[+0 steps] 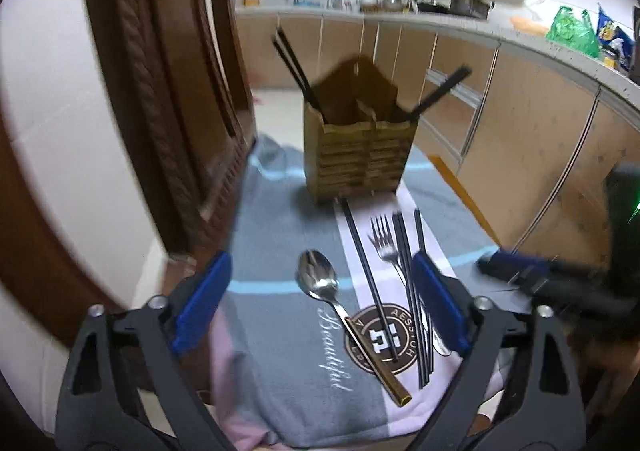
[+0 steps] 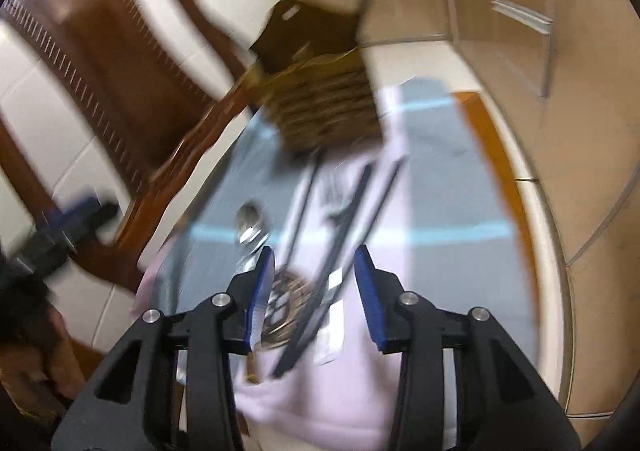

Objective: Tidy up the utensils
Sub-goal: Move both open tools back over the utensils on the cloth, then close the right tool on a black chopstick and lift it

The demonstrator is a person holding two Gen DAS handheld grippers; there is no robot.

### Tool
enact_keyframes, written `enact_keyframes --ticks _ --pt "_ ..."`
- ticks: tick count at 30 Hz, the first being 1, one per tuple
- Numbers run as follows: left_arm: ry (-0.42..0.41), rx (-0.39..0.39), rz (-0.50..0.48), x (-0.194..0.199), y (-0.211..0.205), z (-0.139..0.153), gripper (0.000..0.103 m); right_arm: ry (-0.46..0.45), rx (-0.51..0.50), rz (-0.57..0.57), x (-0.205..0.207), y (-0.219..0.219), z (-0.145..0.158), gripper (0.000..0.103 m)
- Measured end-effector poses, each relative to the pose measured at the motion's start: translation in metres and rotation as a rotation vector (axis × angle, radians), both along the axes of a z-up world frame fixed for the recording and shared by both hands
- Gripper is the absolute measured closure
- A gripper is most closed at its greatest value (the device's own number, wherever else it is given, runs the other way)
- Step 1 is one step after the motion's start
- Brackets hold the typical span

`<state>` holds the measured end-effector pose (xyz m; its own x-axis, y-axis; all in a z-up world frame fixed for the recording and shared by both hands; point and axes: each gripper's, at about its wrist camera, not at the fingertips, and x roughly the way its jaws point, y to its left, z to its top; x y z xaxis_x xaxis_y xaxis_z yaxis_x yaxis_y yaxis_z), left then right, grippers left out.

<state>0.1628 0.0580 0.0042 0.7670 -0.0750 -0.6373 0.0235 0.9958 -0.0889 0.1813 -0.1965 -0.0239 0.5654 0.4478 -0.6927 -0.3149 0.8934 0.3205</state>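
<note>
A wooden utensil holder (image 1: 354, 155) stands at the far end of a cloth-covered table, with black chopsticks (image 1: 294, 69) leaning in its left and right compartments. On the cloth before it lie a steel spoon (image 1: 320, 279), a fork (image 1: 386, 247) and several loose black chopsticks (image 1: 408, 283). My left gripper (image 1: 320, 303) is open above the spoon and chopsticks. My right gripper (image 2: 314, 283) is open, held over the chopsticks (image 2: 340, 235); the spoon (image 2: 250, 225) and the holder (image 2: 324, 107) lie ahead, blurred. The right gripper also shows in the left wrist view (image 1: 516, 271), at the right.
A grey, white and pink cloth (image 1: 280, 351) with a round brown logo covers the table. A brown wooden door frame (image 1: 160, 91) stands at the left. Kitchen cabinets (image 1: 540, 139) and a cluttered counter run along the back and right. The left gripper (image 2: 76, 217) shows in the right wrist view.
</note>
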Motion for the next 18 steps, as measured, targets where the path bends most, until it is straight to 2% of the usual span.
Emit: enact_keyframes --ticks 5,12,18 --pt "0.097 0.014 -0.021 0.036 -0.011 -0.044 0.041 0.029 0.031 -0.027 0.018 -0.018 0.001 0.059" --pt "0.177 -0.049 0.027 0.076 0.011 -0.085 0.056 0.037 0.000 0.049 0.010 -0.006 -0.003 0.059" --pt "0.248 -0.098 -0.015 0.101 0.019 -0.104 0.067 0.043 -0.002 0.049 0.013 -0.012 -0.004 0.059"
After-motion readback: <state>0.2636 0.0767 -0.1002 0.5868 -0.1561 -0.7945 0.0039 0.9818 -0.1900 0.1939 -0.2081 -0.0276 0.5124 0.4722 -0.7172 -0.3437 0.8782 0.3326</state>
